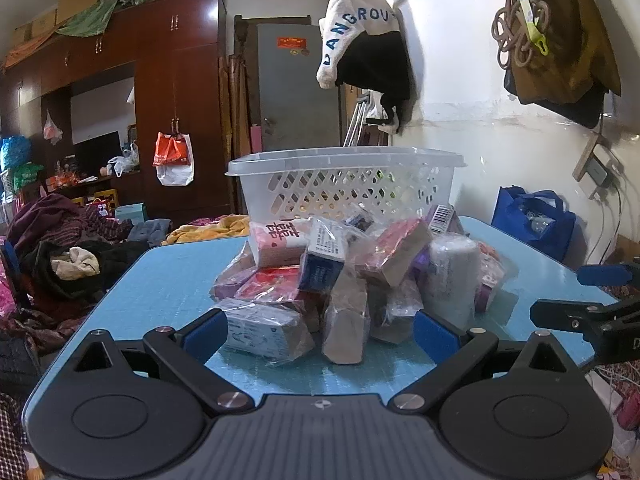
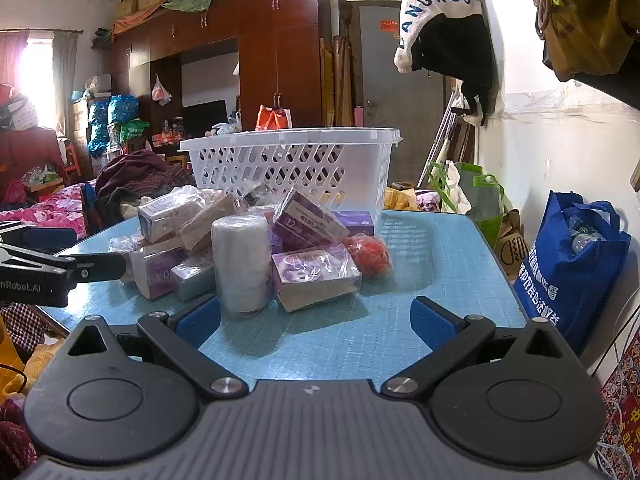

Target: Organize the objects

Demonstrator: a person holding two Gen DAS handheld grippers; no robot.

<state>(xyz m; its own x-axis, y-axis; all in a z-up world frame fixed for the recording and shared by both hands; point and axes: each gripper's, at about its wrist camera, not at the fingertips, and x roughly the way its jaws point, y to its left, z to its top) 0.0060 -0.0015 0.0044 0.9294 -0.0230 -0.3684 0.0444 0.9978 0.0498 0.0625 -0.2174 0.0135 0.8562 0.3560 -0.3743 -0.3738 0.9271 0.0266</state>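
A heap of plastic-wrapped boxes and packets (image 1: 352, 276) lies on the blue table (image 1: 168, 276), in front of a white perforated basket (image 1: 344, 184) at the far edge. My left gripper (image 1: 320, 330) is open at the near side of the heap, its blue pads flanking a grey wrapped packet (image 1: 346, 320) without touching it. My right gripper (image 2: 316, 318) is open too, just short of a white wrapped roll (image 2: 241, 264) and a purple box (image 2: 316, 276). A red packet (image 2: 368, 254) lies right of them. The same basket (image 2: 292, 168) stands behind. Each gripper shows at the edge of the other's view.
A blue shopping bag (image 2: 572, 256) and a green bag (image 2: 480, 196) stand right of the table by the wall. Clothes hang on the wall (image 1: 368, 40). Piled clothing (image 1: 68, 256) lies to the left on a bed. Bare table surface (image 2: 432, 248) extends right of the heap.
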